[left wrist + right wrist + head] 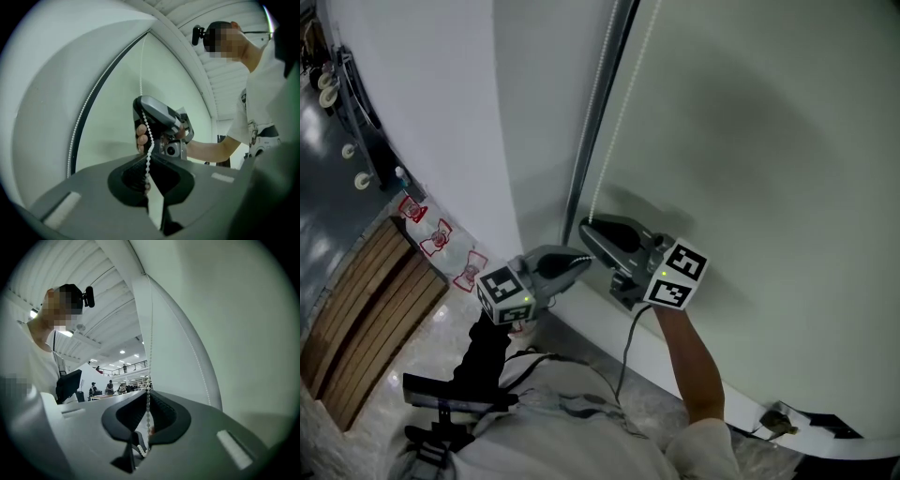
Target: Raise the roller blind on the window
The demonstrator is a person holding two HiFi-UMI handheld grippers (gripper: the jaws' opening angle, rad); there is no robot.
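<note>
Evidently mid-haul, a person works the bead chain (pixel 623 117) of a window's roller blind (pixel 750 141) with two hand-held tools. The left gripper (pixel 584 262), the lower of the two, has its jaws fully together on the chain, and the beads run straight down into the pinch. Just above it, the right gripper (pixel 587 226) has its jaws drawn in to a narrow slit, with the same strand caught between them.

Done well, the step probably goes hand over hand. One tool holds the chain while the other lets go and takes a fresh hold higher up. Each pull should run straight down along the strand so the beads feed cleanly and do not snatch sideways.

The chain's second run hangs free beside the dark upright strip (pixel 596 122) at the blind's edge. The blind itself is a pale, greenish-white sheet, smooth and unmarked. It hangs flat over the window and reaches well below the grippers, so most of the raising looks yet to come.
</note>
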